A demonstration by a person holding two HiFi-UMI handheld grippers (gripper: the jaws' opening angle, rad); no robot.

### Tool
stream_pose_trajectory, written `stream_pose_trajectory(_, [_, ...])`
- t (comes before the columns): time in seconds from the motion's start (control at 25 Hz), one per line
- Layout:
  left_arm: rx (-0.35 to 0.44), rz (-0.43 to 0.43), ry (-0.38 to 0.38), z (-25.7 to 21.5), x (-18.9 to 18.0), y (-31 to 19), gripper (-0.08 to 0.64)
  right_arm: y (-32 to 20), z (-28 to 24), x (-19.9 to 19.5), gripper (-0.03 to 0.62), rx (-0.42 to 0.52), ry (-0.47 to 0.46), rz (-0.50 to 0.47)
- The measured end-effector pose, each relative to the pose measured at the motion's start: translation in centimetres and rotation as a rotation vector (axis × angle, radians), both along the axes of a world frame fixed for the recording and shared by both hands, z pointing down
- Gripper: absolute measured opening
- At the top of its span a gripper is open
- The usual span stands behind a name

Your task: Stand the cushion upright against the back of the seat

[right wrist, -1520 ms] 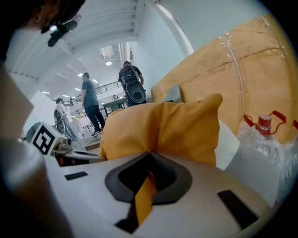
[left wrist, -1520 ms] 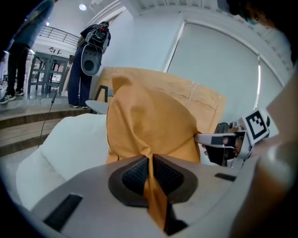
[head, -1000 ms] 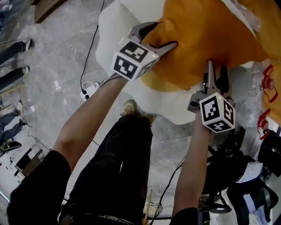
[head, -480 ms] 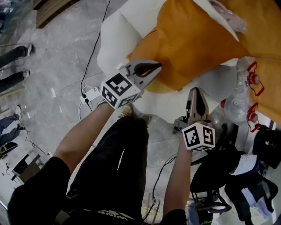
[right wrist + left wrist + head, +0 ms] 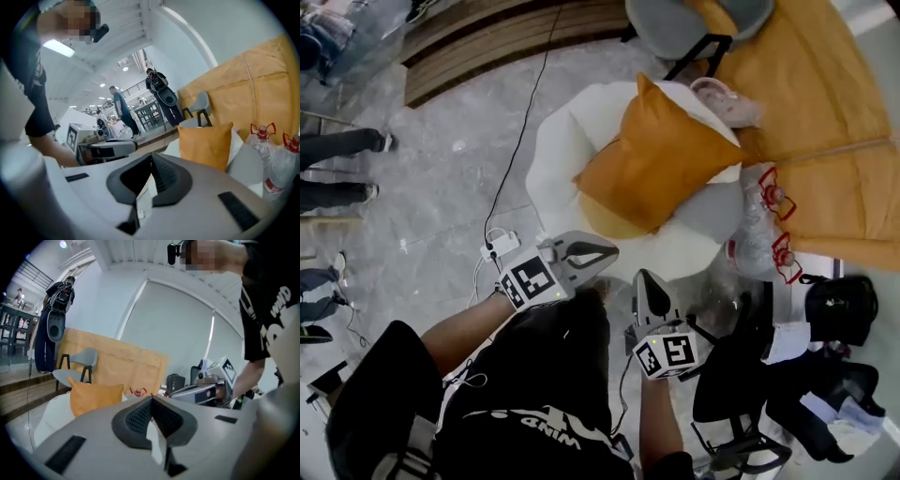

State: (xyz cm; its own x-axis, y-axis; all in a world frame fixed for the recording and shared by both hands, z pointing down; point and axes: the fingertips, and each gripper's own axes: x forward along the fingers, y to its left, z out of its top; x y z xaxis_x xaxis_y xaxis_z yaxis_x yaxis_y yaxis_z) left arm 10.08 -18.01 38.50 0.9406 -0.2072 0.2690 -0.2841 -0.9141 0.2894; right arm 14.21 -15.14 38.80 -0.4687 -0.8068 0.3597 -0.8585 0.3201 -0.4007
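The orange cushion (image 5: pixel 661 159) stands on edge on the white seat (image 5: pixel 567 141), one corner pointing up, with the seat's back behind it. It also shows upright in the left gripper view as the cushion (image 5: pixel 93 394) and in the right gripper view as the cushion (image 5: pixel 208 143). My left gripper (image 5: pixel 614 253) and right gripper (image 5: pixel 643 275) hang well clear of the seat, close to my body. Both are shut with nothing between the jaws. Each gripper view shows its own gripper (image 5: pixel 151 399) (image 5: pixel 151 157) with the jaws together.
A grey cushion (image 5: pixel 717 206) lies on the seat beside the orange one. Bagged plastic bottles with red caps (image 5: pixel 764 220) and tan covered furniture (image 5: pixel 825 131) stand to the right. A grey chair (image 5: pixel 684 23) is behind, a power strip (image 5: pixel 497 247) lies on the floor, and black bags (image 5: pixel 834 309) sit at right.
Both grippers have let go of the orange cushion, shut, and drawn back and up away from the seat. The cushion now stands on its own on the seat.
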Motion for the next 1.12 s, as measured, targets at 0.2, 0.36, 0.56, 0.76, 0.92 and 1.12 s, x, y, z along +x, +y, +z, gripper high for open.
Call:
stream_pose_trajectory(0.2, [0.018,0.026,0.051,-10.2,-3.1,5.9,0.006,5.0,-10.2,-3.1,0.021,0.084,-0.007,0.000])
stream_pose_trajectory(0.36, [0.064,0.036,0.040,-15.1,-4.9,9.6,0.006,9.0,-15.3,-4.8,0.021,0.143,-0.015,-0.048])
stream_pose_trajectory(0.56, [0.070,-0.009,0.065,-19.1,-6.8,12.2,0.006,12.4,-18.3,-6.4,0.021,0.190,0.003,-0.081])
stream_pose_trajectory(0.76, [0.090,-0.062,0.095,-21.0,-7.3,12.6,0.006,13.2,-19.2,-6.6,0.021,0.228,0.002,-0.074])
stream_pose_trajectory(0.92, [0.113,-0.057,0.090,-21.6,-7.2,12.8,0.006,13.1,-20.0,-6.4,0.021,0.259,-0.004,-0.072])
stream_pose_trajectory(1.12, [0.139,-0.029,0.083,-22.3,-6.7,13.5,0.006,12.9,-20.8,-6.1,0.020,0.294,0.036,-0.041])
